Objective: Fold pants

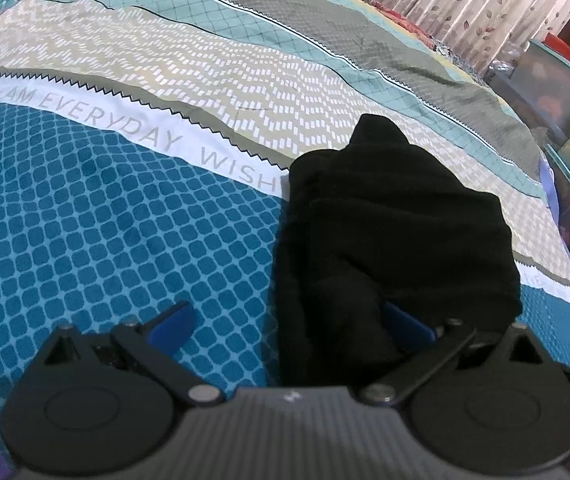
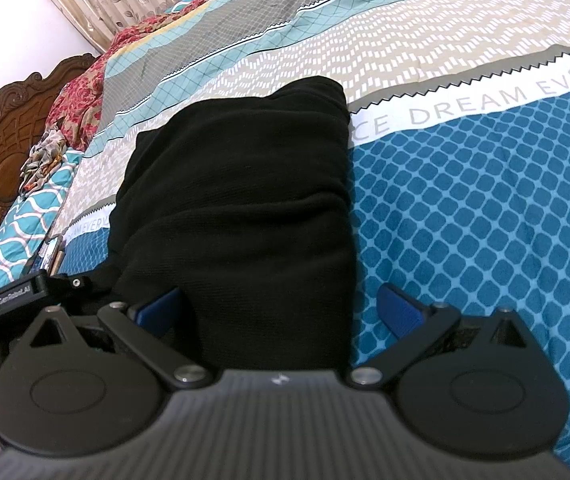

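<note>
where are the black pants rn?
The folded black fabric pants lie on the patterned bedsheet, straddling its blue checked zone and white lettered stripe. They sit centre in the right wrist view and right of centre in the left wrist view, just ahead of both open grippers.

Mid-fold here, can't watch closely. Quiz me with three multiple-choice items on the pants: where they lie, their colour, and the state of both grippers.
1. The pants lie on:
A. a wooden floor
B. the patterned bedsheet
C. a chair

2. The pants are:
A. black
B. red
C. white

3. The left gripper and right gripper are:
A. both shut
B. one shut
C. both open

Answers: B, the sheet surrounds the bundle; A, dark all over; C, blue fingers stand wide apart in both wrist views.
</note>
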{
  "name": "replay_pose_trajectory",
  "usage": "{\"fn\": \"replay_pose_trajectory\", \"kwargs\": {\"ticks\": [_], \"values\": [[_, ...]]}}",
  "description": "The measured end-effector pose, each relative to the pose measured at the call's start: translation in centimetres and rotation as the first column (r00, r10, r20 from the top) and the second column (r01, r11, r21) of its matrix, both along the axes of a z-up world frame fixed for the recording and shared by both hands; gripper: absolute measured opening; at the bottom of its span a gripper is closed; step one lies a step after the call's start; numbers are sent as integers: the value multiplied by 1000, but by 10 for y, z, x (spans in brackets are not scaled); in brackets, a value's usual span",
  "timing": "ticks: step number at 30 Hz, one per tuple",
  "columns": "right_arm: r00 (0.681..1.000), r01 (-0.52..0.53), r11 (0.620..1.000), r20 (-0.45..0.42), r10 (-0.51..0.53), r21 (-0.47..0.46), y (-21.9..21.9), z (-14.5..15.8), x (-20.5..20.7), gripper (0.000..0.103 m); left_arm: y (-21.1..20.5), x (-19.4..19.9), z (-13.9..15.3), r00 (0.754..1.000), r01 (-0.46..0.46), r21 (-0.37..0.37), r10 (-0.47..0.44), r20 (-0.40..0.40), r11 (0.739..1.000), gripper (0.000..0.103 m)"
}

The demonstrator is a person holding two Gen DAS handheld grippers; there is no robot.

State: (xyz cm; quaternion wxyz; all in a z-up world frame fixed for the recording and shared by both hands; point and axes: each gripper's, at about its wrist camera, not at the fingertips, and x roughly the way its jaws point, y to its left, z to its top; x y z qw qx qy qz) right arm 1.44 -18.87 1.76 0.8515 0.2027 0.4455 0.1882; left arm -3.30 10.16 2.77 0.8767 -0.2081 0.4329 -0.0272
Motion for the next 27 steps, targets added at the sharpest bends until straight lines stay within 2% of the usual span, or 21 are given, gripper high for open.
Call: {"fn": "replay_pose_trajectory", "kwargs": {"ticks": [4,7,14,19,22,24,27], "values": [[1000,-3,1000,1,3,-2,-1,0,1,103,5,-3,10,1000,8,10,-8,-15,1000,103],[1000,-4,1000,2,4,0,-1,0,1,103,16,-8,24,1000,7,11,-7,6,1000,103],[1000,-5,1000,20,5,3,-5,5,3,103,34,4,41,998,44,-55,-42,35,998,103],[990,34,999,134,-30,-28,-11,18,1,103,19,29,24,992,121,-100,-123,-14,988,103],[994,31,999,108,-32,16,-17,13,8,103,11,43,6,987,140,-144,-149,-59,980,103],[996,15,999,86,-18,40,-20,6,14,103,8,50,-10,981,151,-230,-174,-82,961,103],[998,-36,996,58,32,84,-17,-4,27,103,6,51,-26,983,151,-319,-176,-50,935,103]]}}
